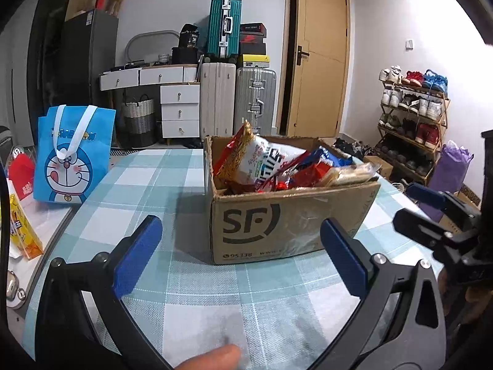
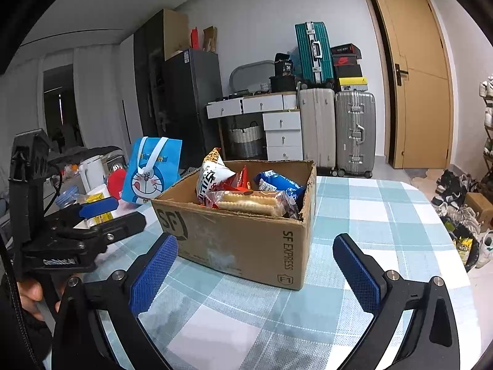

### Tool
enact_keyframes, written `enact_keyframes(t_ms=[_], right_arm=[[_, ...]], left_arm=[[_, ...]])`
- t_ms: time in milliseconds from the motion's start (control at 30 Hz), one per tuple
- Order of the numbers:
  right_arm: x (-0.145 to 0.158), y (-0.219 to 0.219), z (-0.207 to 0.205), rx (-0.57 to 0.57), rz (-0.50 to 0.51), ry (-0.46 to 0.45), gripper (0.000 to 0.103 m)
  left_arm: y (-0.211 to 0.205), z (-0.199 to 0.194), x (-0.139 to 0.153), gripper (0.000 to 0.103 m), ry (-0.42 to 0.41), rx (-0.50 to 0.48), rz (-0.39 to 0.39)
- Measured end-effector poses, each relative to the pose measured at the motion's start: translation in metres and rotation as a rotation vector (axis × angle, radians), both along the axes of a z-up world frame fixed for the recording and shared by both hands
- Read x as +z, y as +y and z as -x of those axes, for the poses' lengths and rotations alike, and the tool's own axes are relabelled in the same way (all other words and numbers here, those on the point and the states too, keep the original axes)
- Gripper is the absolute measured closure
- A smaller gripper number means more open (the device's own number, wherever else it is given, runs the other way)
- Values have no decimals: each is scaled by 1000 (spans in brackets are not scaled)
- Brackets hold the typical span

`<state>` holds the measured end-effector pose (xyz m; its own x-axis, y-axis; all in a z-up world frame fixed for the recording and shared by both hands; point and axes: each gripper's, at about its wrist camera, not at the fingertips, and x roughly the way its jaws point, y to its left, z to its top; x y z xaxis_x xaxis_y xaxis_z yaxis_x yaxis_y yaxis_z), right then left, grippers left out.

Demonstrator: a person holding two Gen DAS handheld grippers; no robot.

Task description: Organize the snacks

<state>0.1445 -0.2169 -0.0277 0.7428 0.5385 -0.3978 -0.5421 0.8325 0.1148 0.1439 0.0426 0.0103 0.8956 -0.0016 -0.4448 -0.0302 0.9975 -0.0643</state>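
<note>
Suitcases (image 1: 237,92), a white set of drawers (image 1: 180,109) and a tan door (image 1: 320,61) line the far wall of the room, with a shoe rack (image 1: 413,114) off to the right; nearer the cameras a bench (image 1: 191,277) under a pale blue checked cloth carries the things.

Near the middle of the bench stands an open cardboard box (image 1: 277,219) printed "SF"; it is filled with snacks (image 1: 277,166), among them a red and white bag sticking up above the rim, blue packets toward the far side, and a clear pack of biscuits (image 2: 249,203) lying on top at the near side. To the left of the box, apart from it, a blue cartoon tote bag (image 1: 74,157) stands upright; a yellow carton (image 1: 23,231) lies beyond the cloth's left edge.

Both tools are held low over the bench on the near side of the box, pointing toward it, neither touching it. The left gripper (image 1: 240,256) has its jaws spread wide and empty, framing the box's front face; a fingertip (image 1: 212,356) shows at the lower edge of the left wrist view. The right gripper (image 2: 255,274) sits beside it to the right, its jaws likewise wide apart with nothing between them, aimed at the box's near corner. In the right wrist view a hand (image 2: 29,296) grips the left tool's handle at the lower left.
</note>
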Motion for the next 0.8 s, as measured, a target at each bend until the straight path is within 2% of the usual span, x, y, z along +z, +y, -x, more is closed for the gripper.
enact_keyframes(t_ms=[400,800], right_arm=[[-12,3,4,-14,32,-25,0],[-7,2,11,-24,30,-70,0]], left_arm=[[1,-5,-15,1,-12,28,3],[-2,-3,-15,1,-21,24,-11]])
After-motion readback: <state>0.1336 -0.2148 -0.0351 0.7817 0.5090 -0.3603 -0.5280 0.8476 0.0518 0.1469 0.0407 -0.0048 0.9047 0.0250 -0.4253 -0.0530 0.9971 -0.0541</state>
